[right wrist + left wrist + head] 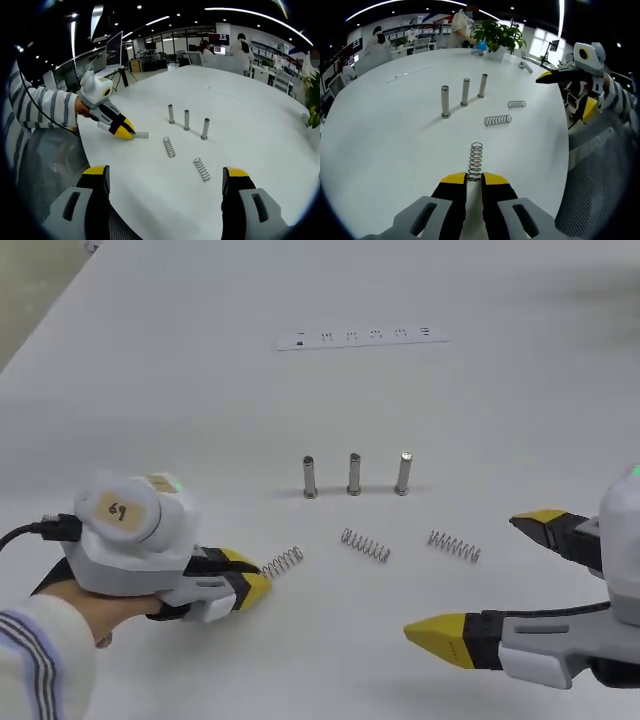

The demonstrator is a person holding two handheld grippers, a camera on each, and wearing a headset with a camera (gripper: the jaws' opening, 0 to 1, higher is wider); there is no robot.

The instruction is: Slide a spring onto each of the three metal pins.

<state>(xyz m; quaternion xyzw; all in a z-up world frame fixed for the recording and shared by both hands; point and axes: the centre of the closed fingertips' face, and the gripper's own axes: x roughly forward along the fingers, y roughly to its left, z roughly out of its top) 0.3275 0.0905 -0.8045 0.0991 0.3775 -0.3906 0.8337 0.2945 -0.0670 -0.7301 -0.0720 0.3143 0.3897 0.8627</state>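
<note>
Three metal pins [354, 473] stand upright in a row on the white table, all bare. Three springs lie in front of them. My left gripper [252, 582] is low on the table, shut on the near end of the left spring [283, 560], which lies flat; the left gripper view shows that spring [476, 159] running out from between the yellow tips [475, 179] towards the pins [465, 92]. The middle spring [365, 545] and right spring [454, 546] lie loose. My right gripper [480, 575] hovers wide open at the right, holding nothing, with the right spring [201, 168] ahead of it [166, 174].
A white power strip [360, 337] lies flat at the far side, behind the pins. The round table's edge [565, 150] curves close on the person's side. A potted plant [497, 37] stands at the far rim. A striped sleeve [45, 112] holds the left gripper [107, 117].
</note>
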